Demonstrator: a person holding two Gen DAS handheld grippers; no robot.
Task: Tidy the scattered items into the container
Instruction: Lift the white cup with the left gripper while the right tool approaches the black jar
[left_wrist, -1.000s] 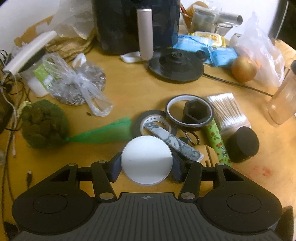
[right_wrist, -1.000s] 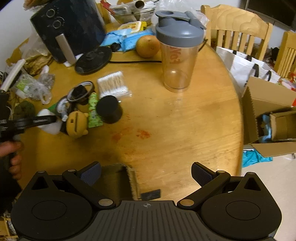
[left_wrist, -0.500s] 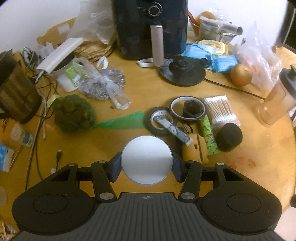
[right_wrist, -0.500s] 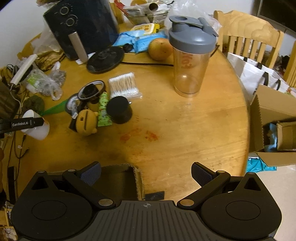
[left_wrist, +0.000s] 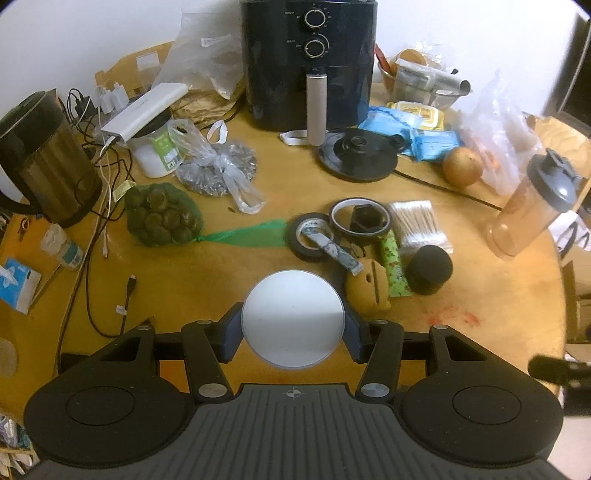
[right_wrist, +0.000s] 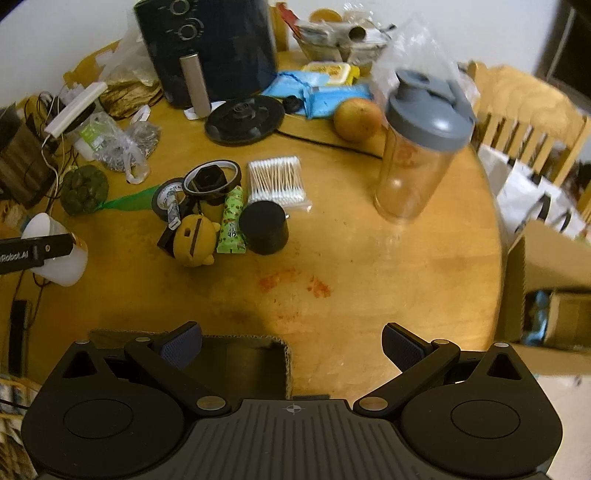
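Note:
My left gripper (left_wrist: 293, 330) is shut on a white cup (left_wrist: 293, 310), held above the wooden table; I see its round end between the blue pads. The same cup (right_wrist: 55, 258) shows at the left of the right wrist view. A scattered pile lies mid-table: yellow plush figure (right_wrist: 194, 240), green tube (right_wrist: 232, 221), black jar (right_wrist: 263, 227), cotton swabs (right_wrist: 276, 179), tape rolls (right_wrist: 168, 197) and a black hex piece (right_wrist: 210, 179). My right gripper (right_wrist: 291, 343) is open over the near table edge. A cardboard box (right_wrist: 284, 354) sits under its left finger.
A black air fryer (left_wrist: 308, 62), kettle base (left_wrist: 358, 155), orange (left_wrist: 461, 166) and shaker bottle (right_wrist: 421, 147) stand further back. A green net bag (left_wrist: 162, 216), kettle (left_wrist: 40, 158) and cables fill the left. A chair (right_wrist: 524, 107) and an open carton (right_wrist: 546, 295) stand to the right.
My left gripper has risen and drawn back with the white cup, so more of the table shows. The right gripper has shifted a little and rolled; its jaws stay open.

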